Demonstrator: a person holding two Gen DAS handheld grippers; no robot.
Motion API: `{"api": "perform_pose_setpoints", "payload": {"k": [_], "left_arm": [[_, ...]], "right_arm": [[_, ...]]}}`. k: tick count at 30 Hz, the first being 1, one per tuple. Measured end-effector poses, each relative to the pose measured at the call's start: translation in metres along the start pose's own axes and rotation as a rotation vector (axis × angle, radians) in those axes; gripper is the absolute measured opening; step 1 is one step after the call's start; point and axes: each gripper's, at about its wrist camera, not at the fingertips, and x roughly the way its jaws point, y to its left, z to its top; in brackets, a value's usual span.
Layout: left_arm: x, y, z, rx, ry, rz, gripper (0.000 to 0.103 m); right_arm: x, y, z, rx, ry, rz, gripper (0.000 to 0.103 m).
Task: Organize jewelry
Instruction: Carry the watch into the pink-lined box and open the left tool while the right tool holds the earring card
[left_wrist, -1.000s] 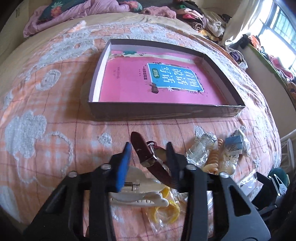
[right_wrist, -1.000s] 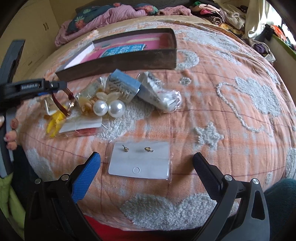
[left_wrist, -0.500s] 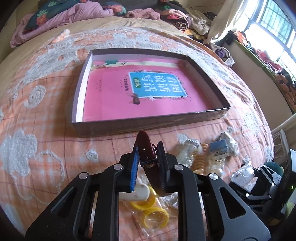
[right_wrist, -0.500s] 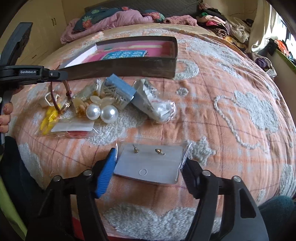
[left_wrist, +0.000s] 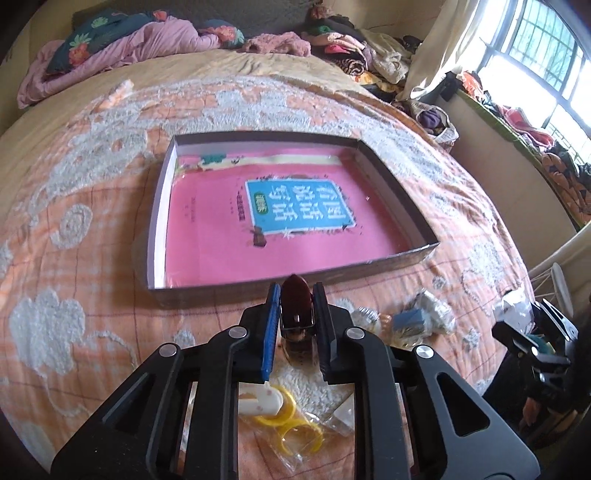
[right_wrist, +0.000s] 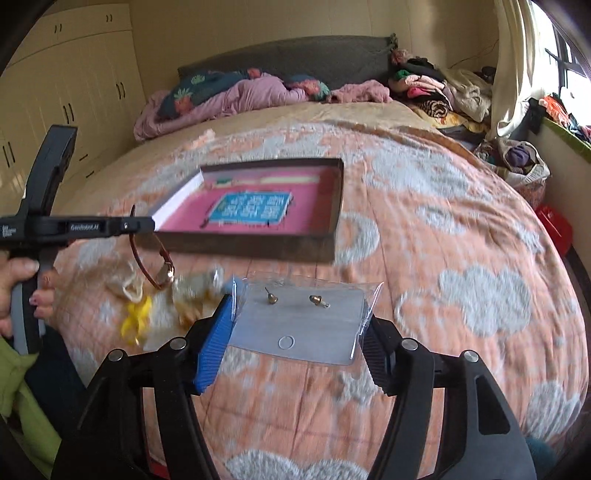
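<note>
Both grippers are working at once on the bed here. The left gripper (left_wrist: 296, 301) is clamping a watch (left_wrist: 295, 314) by its dark red strap, pads pressing on both sides, and the tip of the strap is poking out ahead of the fingers. From the right wrist view the watch (right_wrist: 162, 271) is hanging below that gripper (right_wrist: 142, 225), its strap looping down and the case dangling clear of the blanket (right_wrist: 443, 258). A hand (right_wrist: 26, 291) is gripping the handle at the left edge of that view.

The right gripper (right_wrist: 299, 325) is pinching a clear bag (right_wrist: 301, 325) by its two side edges, blue pad on one side and black pad on the other. Its jaws have just been closing and the bag is now sitting flat between them, lifted off the blanket. Inside it, a white card is carrying two small stud earrings (right_wrist: 293, 298), side by side near the far edge.

Ahead of both grippers the box (left_wrist: 159, 221) is lying open on the blanket, shallow and dark-walled, with a pink book (left_wrist: 288, 221) covering its floor.

The remaining pile is sitting just beside the box's near wall: yellow rings (left_wrist: 291, 424) in a bag under the left gripper, a white clip (left_wrist: 258, 404) touching them, and a small blue box (left_wrist: 410, 319) among clear packets to the right.
</note>
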Motion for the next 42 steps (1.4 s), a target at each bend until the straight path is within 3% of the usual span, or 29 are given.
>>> {"api": "perform_pose_setpoints", "payload": {"k": [10, 23, 32, 42], "left_arm": [[-0.006, -0.001, 0.027, 0.006, -0.042, 0.010, 0.011], [0.002, 0.015, 0.062, -0.028, -0.082, 0.019, 0.011], [0.023, 0.027, 0.074, -0.062, -0.077, 0.009, 0.011], [0.050, 0.042, 0.076, -0.080, -0.035, 0.047, 0.011]], "right_arm": [[0.018, 0.002, 0.043, -0.031, -0.057, -0.010, 0.063], [0.061, 0.016, 0.075, -0.067, -0.044, -0.012, 0.063], [0.100, 0.014, 0.086, -0.070, 0.005, -0.032, 0.063], [0.141, 0.009, 0.088, -0.055, 0.087, -0.036, 0.063]]}}
